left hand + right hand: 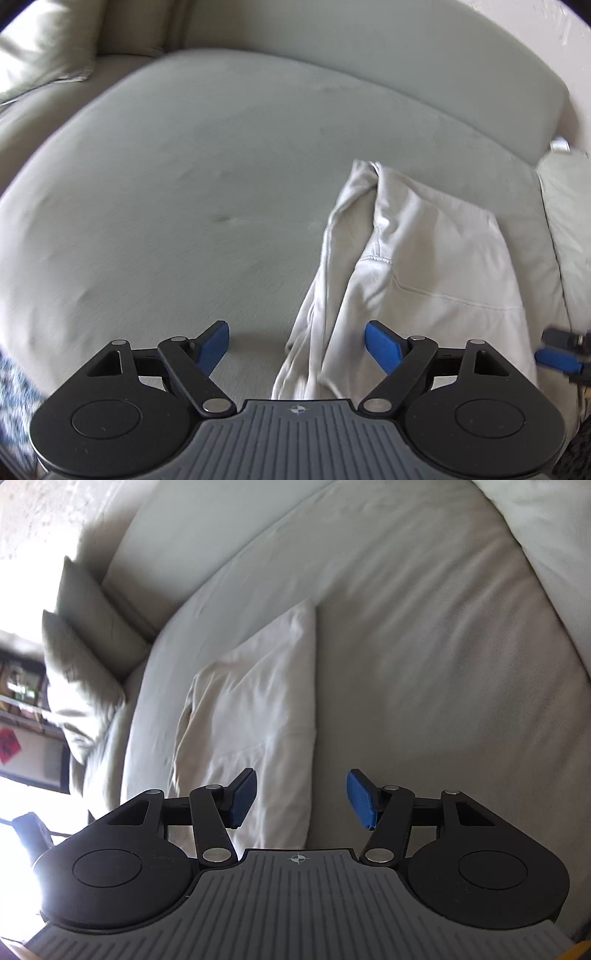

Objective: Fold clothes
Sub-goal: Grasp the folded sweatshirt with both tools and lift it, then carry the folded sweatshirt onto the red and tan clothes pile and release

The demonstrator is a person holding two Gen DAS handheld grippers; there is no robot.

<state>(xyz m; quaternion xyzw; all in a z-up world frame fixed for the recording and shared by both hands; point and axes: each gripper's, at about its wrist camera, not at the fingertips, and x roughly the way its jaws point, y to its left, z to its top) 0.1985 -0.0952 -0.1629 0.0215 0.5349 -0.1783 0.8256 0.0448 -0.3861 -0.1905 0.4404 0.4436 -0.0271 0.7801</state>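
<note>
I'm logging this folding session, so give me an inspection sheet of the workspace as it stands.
Surface: grey-green sofa seat, soft, lightly creased.
Job's things: one white garment lying partly folded on the seat, near its right end.
Clutter: nothing seen on the seat besides the garment.
Grippers: left gripper open, over the garment's near edge; right gripper open, above the garment, holding nothing.
Cables: nothing seen.
Surroundings: cushions at the sofa's end; backrest behind.

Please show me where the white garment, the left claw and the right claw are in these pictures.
white garment (pixel 424 251): left wrist view, on its flat upper panel.
left claw (pixel 297 347): left wrist view, midway between its blue fingertips.
right claw (pixel 301 799): right wrist view, midway between its blue fingertips.
</note>
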